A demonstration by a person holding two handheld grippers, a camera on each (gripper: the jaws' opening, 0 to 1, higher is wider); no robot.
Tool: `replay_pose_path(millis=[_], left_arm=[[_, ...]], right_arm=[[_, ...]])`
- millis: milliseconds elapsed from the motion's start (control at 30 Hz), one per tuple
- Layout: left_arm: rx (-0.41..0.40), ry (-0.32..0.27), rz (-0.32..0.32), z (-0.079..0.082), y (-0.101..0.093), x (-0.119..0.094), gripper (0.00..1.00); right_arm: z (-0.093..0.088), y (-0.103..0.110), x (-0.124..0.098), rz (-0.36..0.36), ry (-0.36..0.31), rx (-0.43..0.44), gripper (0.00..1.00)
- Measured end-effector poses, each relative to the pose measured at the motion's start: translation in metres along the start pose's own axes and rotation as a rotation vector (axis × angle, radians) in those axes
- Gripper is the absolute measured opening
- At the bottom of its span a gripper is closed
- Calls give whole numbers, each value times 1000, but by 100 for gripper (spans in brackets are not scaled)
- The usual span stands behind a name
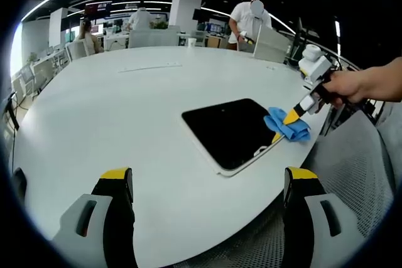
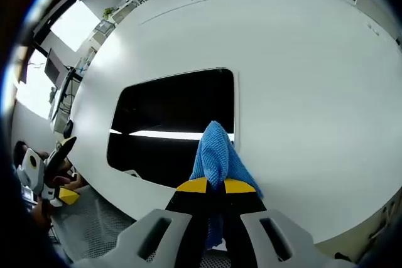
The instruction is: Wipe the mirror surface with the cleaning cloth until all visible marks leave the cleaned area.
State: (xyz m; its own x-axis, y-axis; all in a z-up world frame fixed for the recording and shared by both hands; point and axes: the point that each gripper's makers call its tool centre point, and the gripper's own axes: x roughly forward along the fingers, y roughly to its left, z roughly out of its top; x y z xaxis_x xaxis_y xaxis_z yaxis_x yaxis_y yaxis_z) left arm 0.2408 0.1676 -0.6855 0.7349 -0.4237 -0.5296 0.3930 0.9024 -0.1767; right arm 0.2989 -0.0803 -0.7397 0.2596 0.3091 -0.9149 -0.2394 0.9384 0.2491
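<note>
left gripper view: own left gripper [image 1: 207, 183] rising from 6 o'clock, yellow-tipped jaws standing wide apart with nothing between them, poised over the near edge of the white table [image 1: 113, 105]. flat on the table just past centre toward 3 o'clock, the mirror [image 1: 232, 128], dark and rectangular with a pale rim. touching its 3 o'clock edge, the blue cleaning cloth [image 1: 290, 128], bunched up. coming in from 3 o'clock, the right gripper [image 1: 284, 125] in a person's hand [image 1: 342, 85], yellow tips pinched on the cloth. at 12 o'clock, well beyond the table, a person in white [image 1: 246, 20] bending over, with desks and screens behind. at 5 o'clock, a grey mesh chair [image 1: 361, 186] beside the table edge.

right gripper view: own right gripper [image 2: 215, 186] up from 6 o'clock, jaws pressed together on the cleaning cloth [image 2: 217, 155], with the blue fabric rising above the yellow tips and hanging below them. cloth lying against the near edge of the mirror [image 2: 169, 123] at centre, a bright streak of reflected light across the dark glass. white table [image 2: 301, 61] spreading toward 12 and 3 o'clock. at 8 o'clock, the left gripper [image 2: 66, 196], small and low beside the table edge; cannot tell its jaws from here.
</note>
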Motion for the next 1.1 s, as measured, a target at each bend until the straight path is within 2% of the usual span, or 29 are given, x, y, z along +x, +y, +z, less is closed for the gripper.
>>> replay_pose_path(millis=[667, 833, 1100], left_arm=[[11, 9, -15, -1, -2, 1, 99], [13, 12, -19, -2, -2, 1, 99], [15, 19, -25, -4, -4, 2, 99]], right_arm=[[6, 54, 15, 51, 20, -11, 1], [8, 76, 22, 69, 27, -44, 1], [10, 97, 28, 74, 8, -98, 2]])
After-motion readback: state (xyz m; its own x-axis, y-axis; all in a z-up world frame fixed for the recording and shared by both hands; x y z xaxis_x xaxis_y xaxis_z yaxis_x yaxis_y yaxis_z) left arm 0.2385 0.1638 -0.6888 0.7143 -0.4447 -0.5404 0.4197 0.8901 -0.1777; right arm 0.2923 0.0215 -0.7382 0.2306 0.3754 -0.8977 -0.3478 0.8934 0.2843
